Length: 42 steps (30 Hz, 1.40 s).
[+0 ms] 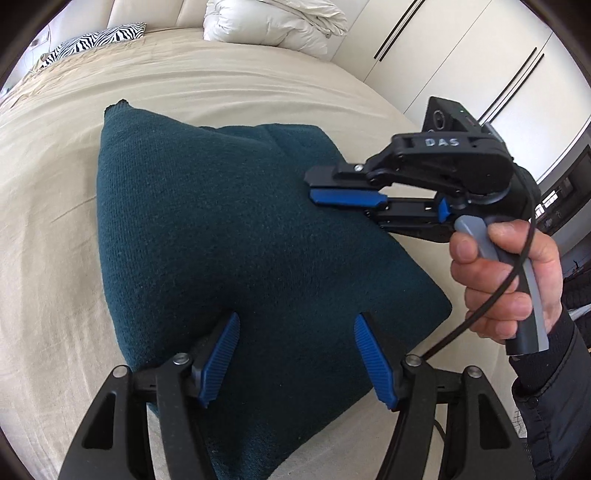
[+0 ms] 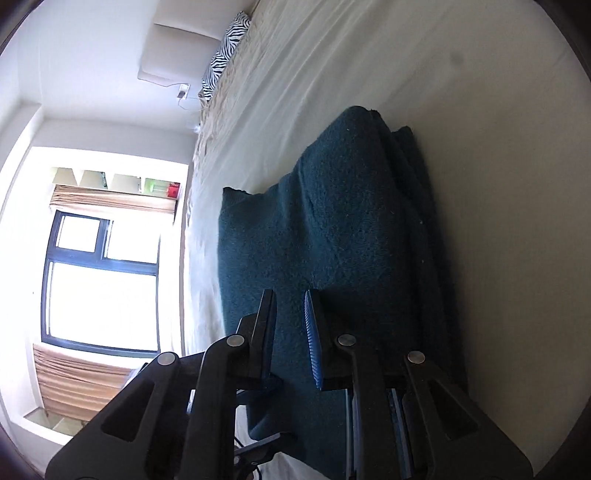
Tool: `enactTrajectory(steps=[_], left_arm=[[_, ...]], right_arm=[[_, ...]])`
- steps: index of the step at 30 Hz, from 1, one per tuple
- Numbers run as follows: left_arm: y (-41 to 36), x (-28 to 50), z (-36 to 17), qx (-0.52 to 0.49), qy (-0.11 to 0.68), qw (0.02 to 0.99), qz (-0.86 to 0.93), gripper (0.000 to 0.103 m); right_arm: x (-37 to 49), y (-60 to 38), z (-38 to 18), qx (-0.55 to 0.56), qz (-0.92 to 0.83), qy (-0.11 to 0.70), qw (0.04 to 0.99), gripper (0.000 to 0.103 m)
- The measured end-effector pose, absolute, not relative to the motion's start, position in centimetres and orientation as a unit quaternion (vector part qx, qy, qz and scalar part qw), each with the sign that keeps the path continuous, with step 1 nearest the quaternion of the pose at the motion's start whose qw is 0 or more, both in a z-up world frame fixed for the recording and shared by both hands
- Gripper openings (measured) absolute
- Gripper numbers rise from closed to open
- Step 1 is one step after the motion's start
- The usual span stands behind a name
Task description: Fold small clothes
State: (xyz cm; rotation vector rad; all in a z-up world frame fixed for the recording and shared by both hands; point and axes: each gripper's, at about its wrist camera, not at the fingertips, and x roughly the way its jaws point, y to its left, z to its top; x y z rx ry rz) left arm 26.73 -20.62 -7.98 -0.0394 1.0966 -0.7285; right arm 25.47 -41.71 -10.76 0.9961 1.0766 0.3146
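A dark teal knitted garment (image 1: pixel 229 229) lies folded into a thick stack on the beige bed sheet (image 1: pixel 51 206). My left gripper (image 1: pixel 295 332) is open, its blue pads (image 1: pixel 221 354) spread just above the near part of the garment, holding nothing. My right gripper (image 1: pixel 314 188) shows in the left wrist view, turned sideways at the garment's right edge; it is open, with a narrow gap between the jaws. In the right wrist view the right gripper (image 2: pixel 290 306) hovers over the garment (image 2: pixel 332 221), empty.
A white duvet (image 1: pixel 273 26) is bunched at the head of the bed next to a zebra-print pillow (image 1: pixel 96 40). White wardrobe doors (image 1: pixel 480 74) stand on the right. A window (image 2: pixel 99 280) is beyond the bed's far side.
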Motion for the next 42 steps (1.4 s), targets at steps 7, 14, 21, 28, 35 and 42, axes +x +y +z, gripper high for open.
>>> enactTrajectory(steps=[7,14,21,28,35,42], left_arm=[[-20.9,27.1,-7.9,-0.017,0.508,0.792,-0.339,0.069],[-19.8,28.0,-3.4,-0.041,0.472,0.806,-0.354,0.07],[-15.5,37.3,-4.4,-0.235,0.485,0.743,-0.398,0.079],[-16.6,39.1,-8.1,-0.263,0.494,0.719,-0.412,0.078],[-14.7,37.0,-8.0,-0.264,0.474,0.727,-0.42,0.078],[-14.2,30.9,-6.5,-0.21,0.457,0.739,-0.449,0.078]], right_arm=[[22.3,-45.5,-12.5,0.502,0.13,0.442,0.732,0.014],[18.6,-47.4,-10.1,0.498,0.122,0.408,0.755,0.015],[20.7,-45.5,-7.2,0.506,0.185,0.378,0.753,0.045],[24.2,-43.6,-7.1,0.502,0.215,0.379,0.747,0.067],[24.2,-42.2,-10.2,0.485,0.223,0.433,0.726,0.066],[19.5,-43.4,-10.0,0.494,0.229,0.411,0.731,0.066]])
